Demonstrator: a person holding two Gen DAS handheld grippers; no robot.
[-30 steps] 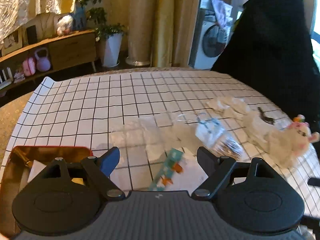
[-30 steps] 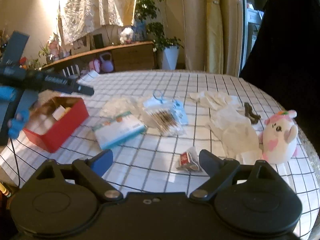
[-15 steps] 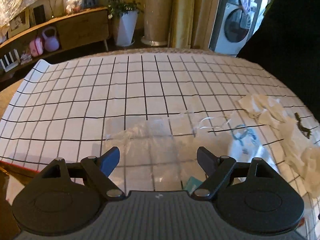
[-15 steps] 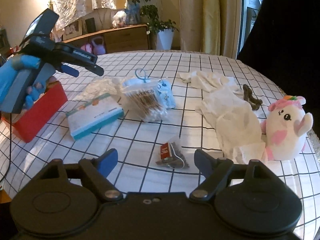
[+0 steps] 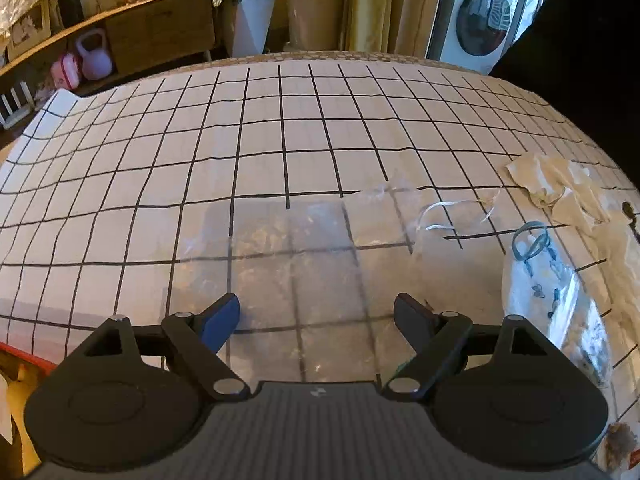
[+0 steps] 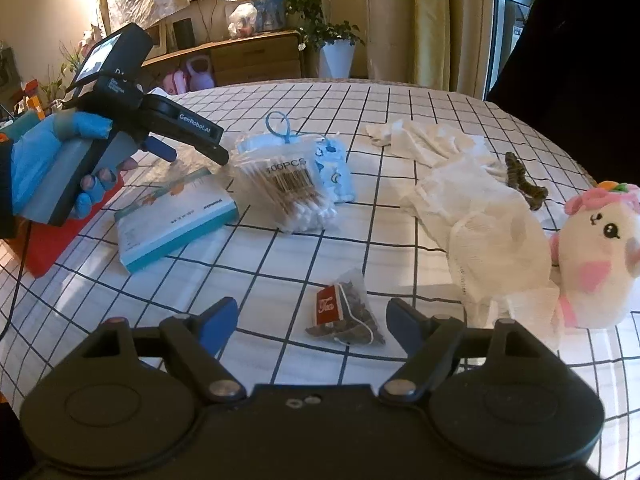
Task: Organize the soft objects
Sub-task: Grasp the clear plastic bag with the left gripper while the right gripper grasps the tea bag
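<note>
My left gripper (image 5: pixel 316 310) is open and empty, low over a clear plastic bag (image 5: pixel 304 248) lying flat on the checked tablecloth. In the right wrist view it (image 6: pixel 192 152) hovers by a bag of cotton swabs (image 6: pixel 290 184). My right gripper (image 6: pixel 308 314) is open and empty just above a tea bag (image 6: pixel 346 308). A white plush unicorn (image 6: pixel 596 252) sits at the right, touching a white cloth glove (image 6: pixel 484 216). A dark hair tie (image 6: pixel 522 180) lies beyond the glove.
A teal-edged tissue pack (image 6: pixel 172 220) lies beside a red box (image 6: pixel 52 248) at the left. The swab bag shows at the right of the left wrist view (image 5: pixel 560 296). The table edge (image 5: pixel 360 56) curves along the back; a cabinet (image 5: pixel 120 36) stands behind.
My left gripper moved forward from the red box and tissue pack to above the clear plastic bag. My right gripper moved forward and down toward the tea bag.
</note>
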